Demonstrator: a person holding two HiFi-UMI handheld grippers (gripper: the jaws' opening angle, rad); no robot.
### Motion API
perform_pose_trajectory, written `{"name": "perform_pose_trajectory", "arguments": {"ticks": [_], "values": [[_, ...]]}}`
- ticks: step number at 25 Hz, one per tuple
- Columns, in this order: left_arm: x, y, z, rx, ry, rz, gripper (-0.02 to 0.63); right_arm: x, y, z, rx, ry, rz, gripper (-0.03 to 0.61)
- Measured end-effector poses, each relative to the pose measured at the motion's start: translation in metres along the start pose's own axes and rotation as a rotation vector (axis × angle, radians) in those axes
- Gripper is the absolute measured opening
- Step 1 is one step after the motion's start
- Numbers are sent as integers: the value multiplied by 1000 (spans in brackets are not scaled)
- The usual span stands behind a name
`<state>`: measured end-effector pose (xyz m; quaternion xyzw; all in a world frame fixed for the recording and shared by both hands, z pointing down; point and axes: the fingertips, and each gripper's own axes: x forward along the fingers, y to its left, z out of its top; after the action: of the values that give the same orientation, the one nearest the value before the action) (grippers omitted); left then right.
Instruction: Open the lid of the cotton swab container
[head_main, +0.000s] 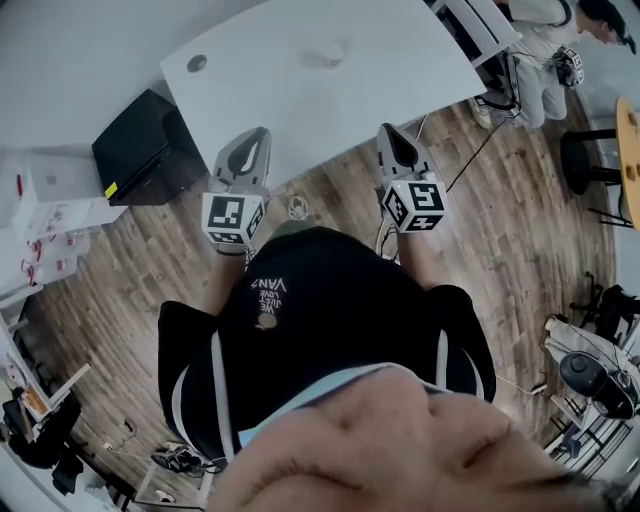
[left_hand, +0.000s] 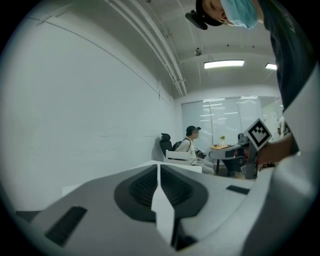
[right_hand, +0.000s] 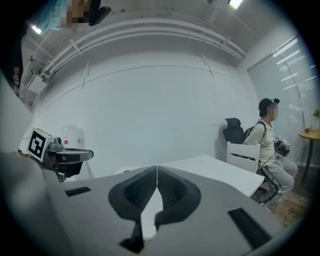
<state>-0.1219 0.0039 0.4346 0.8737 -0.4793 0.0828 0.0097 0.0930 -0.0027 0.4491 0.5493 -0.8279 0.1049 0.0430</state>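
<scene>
A small pale round object (head_main: 328, 55), too small to identify, sits near the far side of the white table (head_main: 400, 70). A dark round spot (head_main: 197, 63) lies near the table's far left corner. My left gripper (head_main: 262, 134) hovers at the table's near edge with its jaws pressed together and nothing between them. My right gripper (head_main: 388, 131) is level beside it, also shut and empty. In the left gripper view the left gripper (left_hand: 159, 169) points over the tabletop toward a wall. The right gripper (right_hand: 157, 171) faces the table (right_hand: 210, 167) the same way.
A black box (head_main: 140, 150) stands on the wooden floor left of the table, with white boxes (head_main: 50, 205) further left. A seated person (head_main: 545, 50) and a white chair (right_hand: 245, 155) are at the table's right end. Cables (head_main: 298, 207) lie on the floor.
</scene>
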Motion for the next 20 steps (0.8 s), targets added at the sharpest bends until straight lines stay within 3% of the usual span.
{"name": "perform_pose_trajectory", "arguments": {"ticks": [10,20], "values": [[37,49,1,9,-5,-92,29,45,7,6,18,-10,-87,12],[58,58,2,-8,-12,-147,29,55,6,13,6,-8,-122,12]]}}
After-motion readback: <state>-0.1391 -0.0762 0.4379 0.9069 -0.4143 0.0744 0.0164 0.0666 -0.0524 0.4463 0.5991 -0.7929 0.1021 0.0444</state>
